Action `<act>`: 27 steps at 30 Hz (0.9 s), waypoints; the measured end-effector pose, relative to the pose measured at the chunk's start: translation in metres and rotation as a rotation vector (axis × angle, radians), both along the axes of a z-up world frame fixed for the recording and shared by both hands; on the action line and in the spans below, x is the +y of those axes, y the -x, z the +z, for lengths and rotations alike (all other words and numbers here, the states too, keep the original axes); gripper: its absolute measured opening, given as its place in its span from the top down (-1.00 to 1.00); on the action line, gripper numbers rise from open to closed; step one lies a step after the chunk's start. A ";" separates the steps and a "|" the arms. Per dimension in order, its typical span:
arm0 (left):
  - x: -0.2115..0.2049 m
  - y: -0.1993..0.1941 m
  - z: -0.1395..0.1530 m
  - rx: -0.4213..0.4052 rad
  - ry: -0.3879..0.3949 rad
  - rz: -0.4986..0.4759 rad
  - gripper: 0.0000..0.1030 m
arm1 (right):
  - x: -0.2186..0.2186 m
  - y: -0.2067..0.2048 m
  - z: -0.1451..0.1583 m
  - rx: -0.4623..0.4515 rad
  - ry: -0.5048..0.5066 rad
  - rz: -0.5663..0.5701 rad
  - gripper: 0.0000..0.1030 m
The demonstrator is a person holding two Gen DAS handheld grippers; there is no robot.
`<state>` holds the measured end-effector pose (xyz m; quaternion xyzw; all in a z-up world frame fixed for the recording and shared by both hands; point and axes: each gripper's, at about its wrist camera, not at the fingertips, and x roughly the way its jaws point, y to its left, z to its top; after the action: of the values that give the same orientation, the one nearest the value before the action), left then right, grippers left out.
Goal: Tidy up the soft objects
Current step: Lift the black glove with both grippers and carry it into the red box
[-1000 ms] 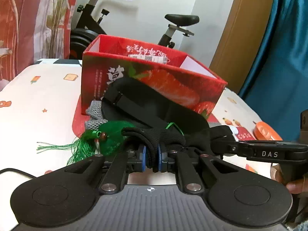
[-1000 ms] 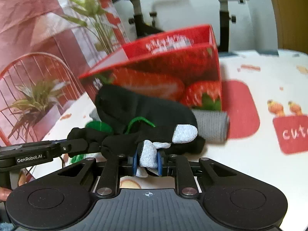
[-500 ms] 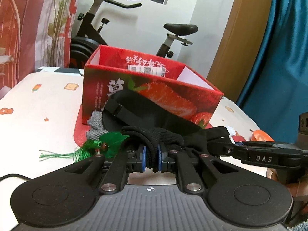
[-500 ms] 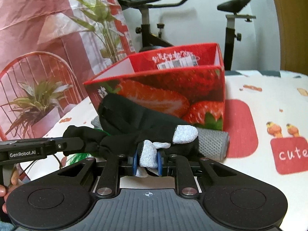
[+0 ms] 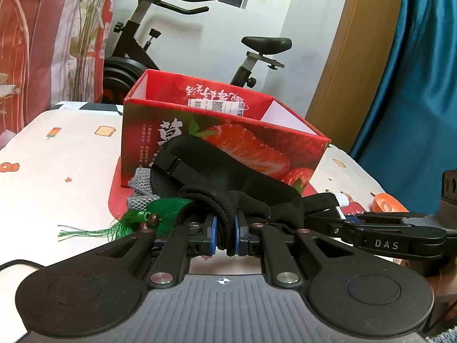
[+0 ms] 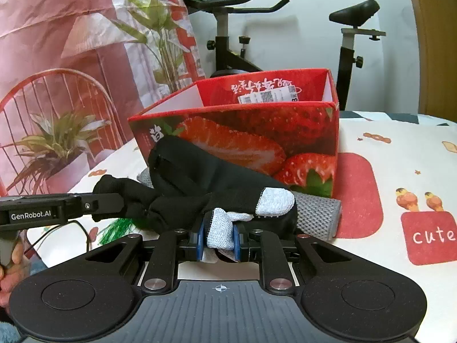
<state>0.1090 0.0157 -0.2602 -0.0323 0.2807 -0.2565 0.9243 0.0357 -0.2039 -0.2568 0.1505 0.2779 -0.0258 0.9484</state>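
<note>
A black glove (image 5: pixel 228 204) with grey fingertips is stretched between both grippers just above the table. My left gripper (image 5: pixel 225 230) is shut on its knit cuff. My right gripper (image 6: pixel 218 235) is shut on one grey fingertip of the glove (image 6: pixel 228 200). Each wrist view shows the other gripper from the side: the right one (image 5: pixel 317 218) and the left one (image 6: pixel 108 203). Behind the glove a black eye mask (image 5: pixel 217 171) leans against an open red strawberry box (image 5: pixel 228 143). A grey knit cloth (image 6: pixel 317 214) lies under the mask.
A green tassel ornament (image 5: pixel 160 214) lies on the table left of my left gripper. The tablecloth (image 6: pixel 400 171) is white with red patches. An exercise bike (image 5: pixel 142 43), a potted plant (image 6: pixel 57 143) and a blue curtain (image 5: pixel 414 100) stand beyond the table.
The right wrist has rolled, so the box now stands level in its view. Both views look a little higher. The glove stays gripped at both ends.
</note>
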 end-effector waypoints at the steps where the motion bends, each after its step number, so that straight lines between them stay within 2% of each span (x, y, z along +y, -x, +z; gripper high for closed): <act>1: 0.000 0.001 0.000 -0.004 -0.001 -0.001 0.75 | 0.000 0.000 0.000 0.002 0.002 0.001 0.66; 8: 0.002 0.001 0.007 -0.012 0.022 -0.009 0.75 | 0.000 0.003 0.004 -0.025 0.017 0.002 0.66; 11: 0.006 -0.010 0.024 -0.010 0.056 -0.004 0.75 | -0.002 0.001 0.009 -0.041 0.038 0.003 0.66; 16: 0.009 -0.035 0.064 -0.080 0.100 0.009 0.75 | -0.002 -0.017 0.051 -0.140 0.132 0.047 0.66; 20: 0.000 -0.060 0.092 -0.134 0.102 -0.009 0.75 | -0.015 -0.045 0.080 -0.190 0.144 0.056 0.66; 24: -0.012 -0.099 0.101 -0.110 0.075 -0.024 0.75 | -0.030 -0.076 0.097 -0.191 0.146 0.058 0.66; 27: -0.024 -0.135 0.096 -0.025 0.005 0.000 0.75 | -0.043 -0.104 0.099 -0.149 0.130 0.059 0.66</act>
<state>0.2435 -0.0083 -0.1643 -0.0315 0.2684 -0.2574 0.9277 0.1397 -0.2472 -0.1579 0.0819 0.2088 -0.0046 0.9745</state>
